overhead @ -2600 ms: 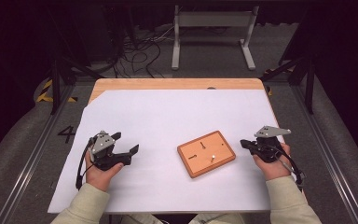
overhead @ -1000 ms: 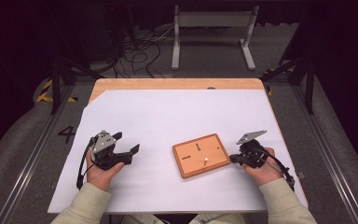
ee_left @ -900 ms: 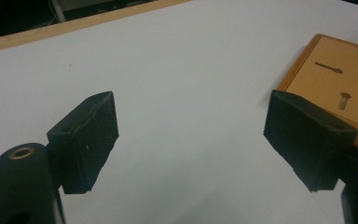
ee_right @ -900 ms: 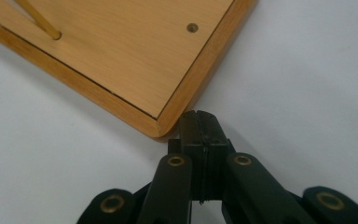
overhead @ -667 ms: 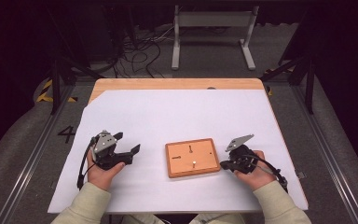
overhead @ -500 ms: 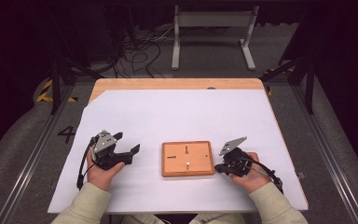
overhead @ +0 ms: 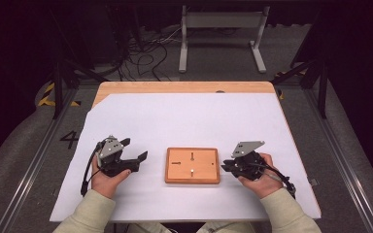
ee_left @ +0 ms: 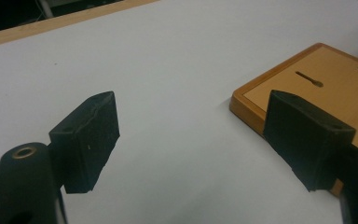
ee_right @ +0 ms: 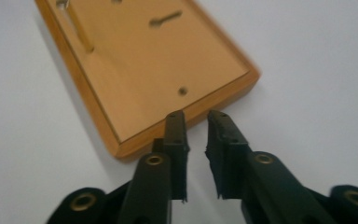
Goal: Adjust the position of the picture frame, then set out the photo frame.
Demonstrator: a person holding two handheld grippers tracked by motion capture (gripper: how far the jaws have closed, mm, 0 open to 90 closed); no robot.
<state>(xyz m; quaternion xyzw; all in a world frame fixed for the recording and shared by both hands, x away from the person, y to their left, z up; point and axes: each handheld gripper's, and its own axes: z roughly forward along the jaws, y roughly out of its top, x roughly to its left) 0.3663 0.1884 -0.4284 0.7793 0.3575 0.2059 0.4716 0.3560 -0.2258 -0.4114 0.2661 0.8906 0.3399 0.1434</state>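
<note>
Wooden board (overhead: 192, 165): flat on white sheet (overhead: 189, 121) over worktop, between both tools. Square, orange-brown, raised rim, recessed smooth face, slots and small holes. Right tool (overhead: 227, 167): jaws just opened narrowly, nothing between, tips just beside board edge. Left tool (overhead: 137, 155): jaws wide apart, empty.

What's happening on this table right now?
A person seated at a table covered in white paper holds a hand-held gripper in each hand. A flat wooden board with slots and small holes lies square between them. The right hand-held gripper sits just off the board's right edge; its jaws have just been opening to a narrow gap with nothing between them, and the tips point at the board's rim. The left hand-held gripper rests to the board's left, jaws wide open and empty.
</note>
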